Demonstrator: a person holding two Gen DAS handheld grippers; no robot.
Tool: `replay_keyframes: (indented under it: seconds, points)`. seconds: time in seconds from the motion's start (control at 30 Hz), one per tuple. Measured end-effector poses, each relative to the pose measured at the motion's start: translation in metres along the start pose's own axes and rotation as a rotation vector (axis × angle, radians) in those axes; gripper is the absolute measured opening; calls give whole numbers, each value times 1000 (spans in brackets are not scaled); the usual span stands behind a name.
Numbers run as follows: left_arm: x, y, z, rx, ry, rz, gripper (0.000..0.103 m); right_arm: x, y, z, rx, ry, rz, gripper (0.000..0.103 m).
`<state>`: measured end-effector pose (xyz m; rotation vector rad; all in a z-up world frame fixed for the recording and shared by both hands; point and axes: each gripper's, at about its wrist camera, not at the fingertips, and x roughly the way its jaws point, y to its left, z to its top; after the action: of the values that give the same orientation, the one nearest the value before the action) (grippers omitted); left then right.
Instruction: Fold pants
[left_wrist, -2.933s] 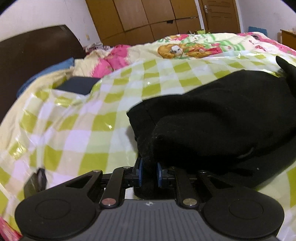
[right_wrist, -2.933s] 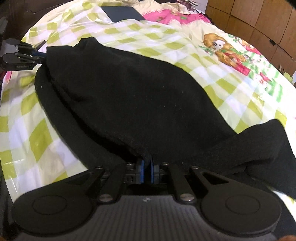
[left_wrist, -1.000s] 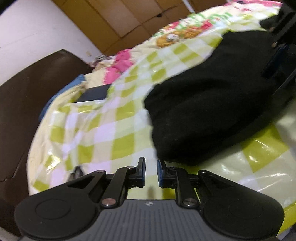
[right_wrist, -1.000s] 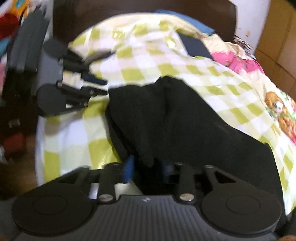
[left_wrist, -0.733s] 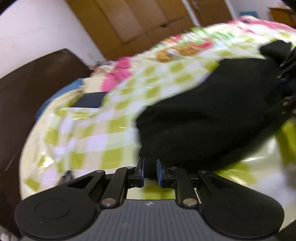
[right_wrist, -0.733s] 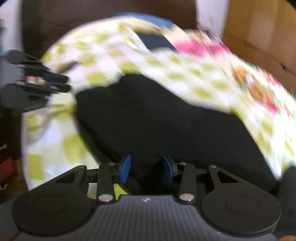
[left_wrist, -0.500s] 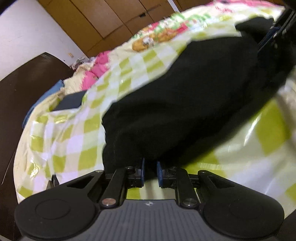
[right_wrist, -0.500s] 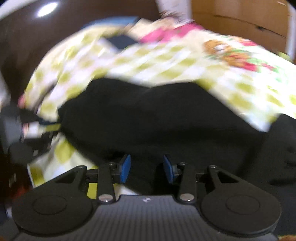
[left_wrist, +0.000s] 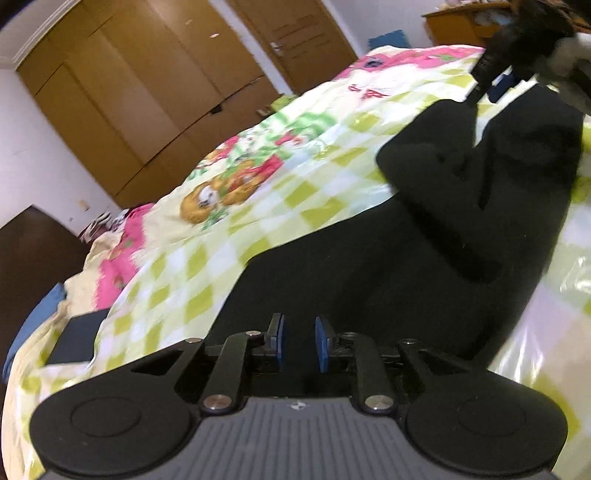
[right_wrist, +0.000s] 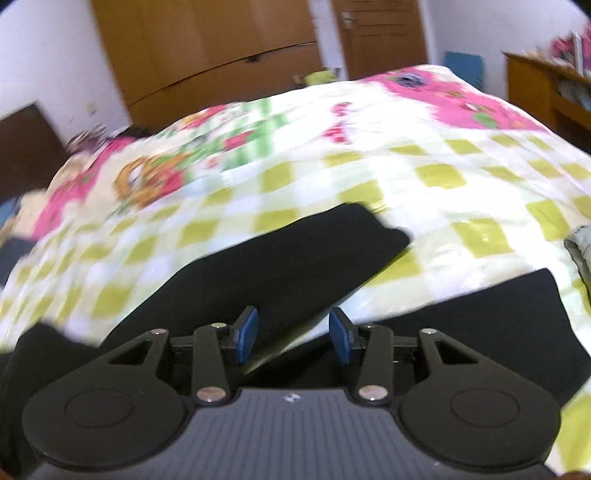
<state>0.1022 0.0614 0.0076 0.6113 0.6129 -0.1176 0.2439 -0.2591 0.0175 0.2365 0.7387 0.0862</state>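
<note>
Pants (left_wrist: 388, 266) lie on the bed, on the green and white check cover (left_wrist: 192, 280). They are black and soft. In my right view I see two leg ends (right_wrist: 332, 243) spread apart, with a strip of cover showing between them.

My left gripper (left_wrist: 298, 343) has its blue pads a little apart and I see nothing pinched between them. It hangs low over the near edge of the cloth. My right gripper (right_wrist: 292, 334) is wide apart and holds nothing too. It sits just above the spot where the two legs split.

I think the next job is to lay one leg on the other. To do it well I would bite only the top layer at a leg end, close firmly, lift just enough to clear the cover, and carry it across so the edges match. I would keep both grippers level so the cloth does not twist.

Almost three seconds ago both grippers were shut on the pants and held them up in a hump. Now both have let go. The pants lie flatter, and both cameras have swung to look down the bed toward the wooden doors (right_wrist: 229, 48). The right picture is blurry, so small folds are hard to tell.
</note>
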Motion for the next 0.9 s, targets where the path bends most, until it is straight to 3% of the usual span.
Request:
replay_keyframes:
  seconds: [0.27, 0.43, 0.47, 0.5, 0.53, 0.6, 0.73, 0.9]
  points:
    - [23, -55, 37, -2, -41, -117, 36, 61, -62, 17, 272, 41, 24, 44]
    - [28, -69, 38, 15, -26, -159, 36, 73, -81, 19, 367, -8, 67, 44]
    - [29, -70, 38, 11, -20, -164, 36, 77, -83, 21, 374, -14, 77, 37]
    - [29, -72, 38, 9, -17, -164, 36, 79, -84, 21, 385, -17, 85, 17]
    - [27, -74, 38, 10, -14, -163, 36, 81, -86, 22, 400, -11, 85, 7]
    - [26, -73, 40, 13, -12, -160, 36, 85, -91, 23, 444, 7, 120, 4]
    - [26, -70, 47, 26, -27, -150, 37, 58, -94, 35, 467, -50, 211, 3]
    - [12, -73, 57, 40, -68, -150, 41, -17, -98, 58, 427, -180, 293, 3]
